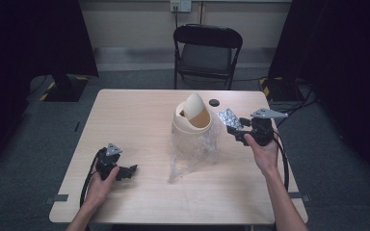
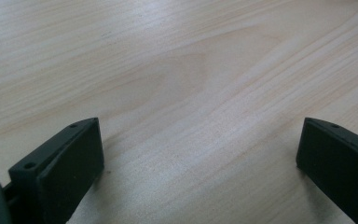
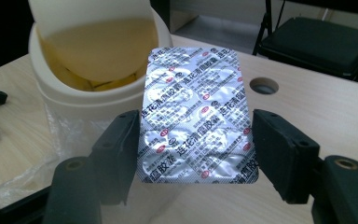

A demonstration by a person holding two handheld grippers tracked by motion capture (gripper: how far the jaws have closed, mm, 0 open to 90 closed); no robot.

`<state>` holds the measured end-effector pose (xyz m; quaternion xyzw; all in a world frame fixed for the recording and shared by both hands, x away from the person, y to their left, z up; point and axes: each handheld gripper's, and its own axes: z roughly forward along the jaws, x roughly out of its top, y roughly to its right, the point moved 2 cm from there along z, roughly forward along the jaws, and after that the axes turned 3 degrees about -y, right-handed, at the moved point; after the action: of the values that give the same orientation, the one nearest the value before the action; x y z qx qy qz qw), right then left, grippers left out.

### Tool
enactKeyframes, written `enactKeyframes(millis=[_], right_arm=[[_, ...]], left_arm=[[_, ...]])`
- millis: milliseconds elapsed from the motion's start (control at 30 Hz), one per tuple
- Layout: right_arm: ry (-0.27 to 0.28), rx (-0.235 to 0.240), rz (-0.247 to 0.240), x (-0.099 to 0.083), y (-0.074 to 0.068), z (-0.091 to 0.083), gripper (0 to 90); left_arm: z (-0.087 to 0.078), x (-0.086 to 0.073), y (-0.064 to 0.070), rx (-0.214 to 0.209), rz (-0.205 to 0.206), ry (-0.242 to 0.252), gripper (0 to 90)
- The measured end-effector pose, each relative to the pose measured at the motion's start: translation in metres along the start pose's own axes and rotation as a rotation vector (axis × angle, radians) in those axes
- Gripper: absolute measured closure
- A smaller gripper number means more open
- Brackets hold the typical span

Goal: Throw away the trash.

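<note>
A cream bin (image 1: 192, 120) with a swing lid stands at the middle of the wooden table (image 1: 125, 110), and its tan flap is tilted inward. My right gripper (image 1: 238, 129) is held up just right of the bin, shut on a silver blister pack (image 1: 230, 118). In the right gripper view the blister pack (image 3: 196, 116) stands between the right gripper (image 3: 196, 135) jaws, in front of the bin (image 3: 93, 56). My left gripper (image 1: 127, 172) rests on the table at the front left. In the left gripper view the left gripper (image 2: 200, 149) is open over bare wood.
A clear plastic bag (image 1: 192, 149) lies crumpled under and in front of the bin. A small dark round hole (image 1: 214, 102) sits in the table behind the bin. A black folding chair (image 1: 207, 48) stands beyond the far edge.
</note>
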<state>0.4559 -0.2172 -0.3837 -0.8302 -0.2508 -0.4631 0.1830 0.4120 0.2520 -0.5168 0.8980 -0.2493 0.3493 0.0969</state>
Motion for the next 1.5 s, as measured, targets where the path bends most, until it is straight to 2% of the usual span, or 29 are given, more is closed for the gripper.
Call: enactKeyframes(millis=[200,333,433,767,967,1100,1200,1300,1500], right_arm=[[0.011,0.032,-0.035,0.011,-0.014,-0.004,34.4],[-0.009,0.054,-0.058,0.016,-0.024,0.0,34.4],[-0.055,0.067,-0.079,0.018,-0.03,0.011,34.3],[-0.121,0.092,-0.108,0.02,-0.041,0.035,34.4],[-0.11,0.103,-0.104,0.024,-0.045,0.039,34.3],[-0.098,0.112,-0.104,0.034,-0.046,0.037,34.2],[-0.101,0.11,-0.124,0.042,-0.049,0.038,34.2],[-0.097,0.116,-0.132,0.049,-0.053,0.043,34.3],[-0.101,0.128,-0.121,0.051,-0.053,0.051,34.3]], left_arm=[[0.0,0.0,0.0,0.0,0.0,0.0,0.0],[0.0,0.0,0.0,0.0,0.0,0.0,0.0],[0.0,0.0,0.0,0.0,0.0,0.0,0.0],[0.0,0.0,0.0,0.0,0.0,0.0,0.0],[0.0,0.0,0.0,-0.001,0.0,0.0,0.0],[0.0,0.0,0.0,-0.001,0.0,-0.001,0.0],[0.0,0.0,0.0,0.0,0.0,-0.001,0.0],[0.0,0.0,0.0,-0.001,0.001,-0.001,0.0],[0.0,0.0,0.0,0.0,0.0,-0.001,0.0]])
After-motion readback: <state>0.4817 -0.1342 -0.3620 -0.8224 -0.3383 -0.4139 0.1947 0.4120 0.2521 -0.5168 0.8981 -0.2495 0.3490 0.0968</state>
